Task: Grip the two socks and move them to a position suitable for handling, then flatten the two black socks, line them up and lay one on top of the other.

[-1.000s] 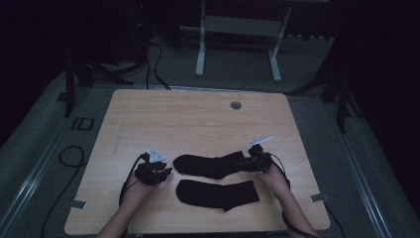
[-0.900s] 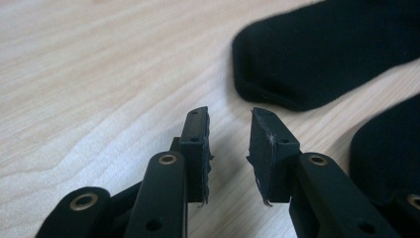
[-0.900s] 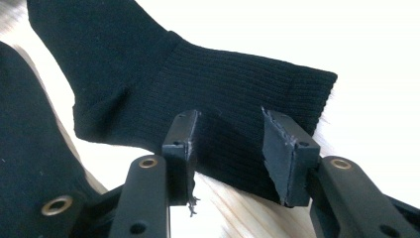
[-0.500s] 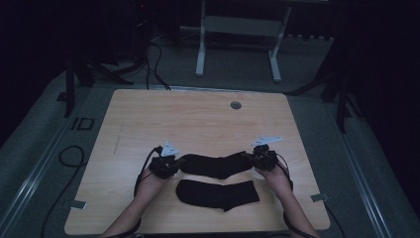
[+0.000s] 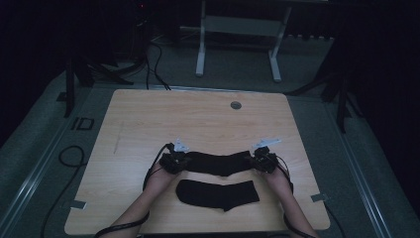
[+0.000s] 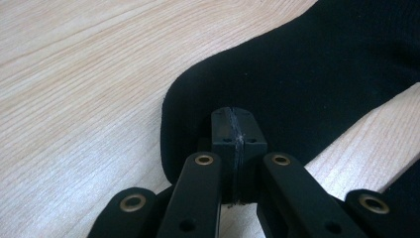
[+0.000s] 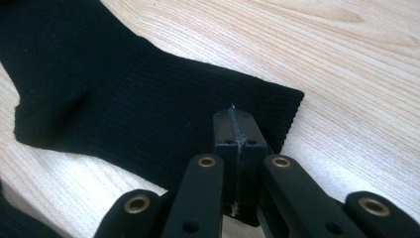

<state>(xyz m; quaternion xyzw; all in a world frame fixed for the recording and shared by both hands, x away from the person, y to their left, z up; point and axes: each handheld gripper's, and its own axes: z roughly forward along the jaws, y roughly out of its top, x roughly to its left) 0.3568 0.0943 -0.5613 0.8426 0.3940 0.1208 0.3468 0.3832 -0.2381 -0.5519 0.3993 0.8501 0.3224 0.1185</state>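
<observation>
Both grippers' fingers are clamped tight on the far sock.

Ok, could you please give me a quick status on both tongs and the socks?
Left tongs shut on far sock, toe end. Right tongs shut on its cuff. Near sock flat on table, close below.

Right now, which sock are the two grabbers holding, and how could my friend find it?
Look at the wooden table and find the two black socks near the person's edge. The held sock is the farther one, stretched between the left gripper at its rounded toe and the right gripper at its ribbed cuff. The other sock lies loose, nearer the person, touched by nothing.
</observation>
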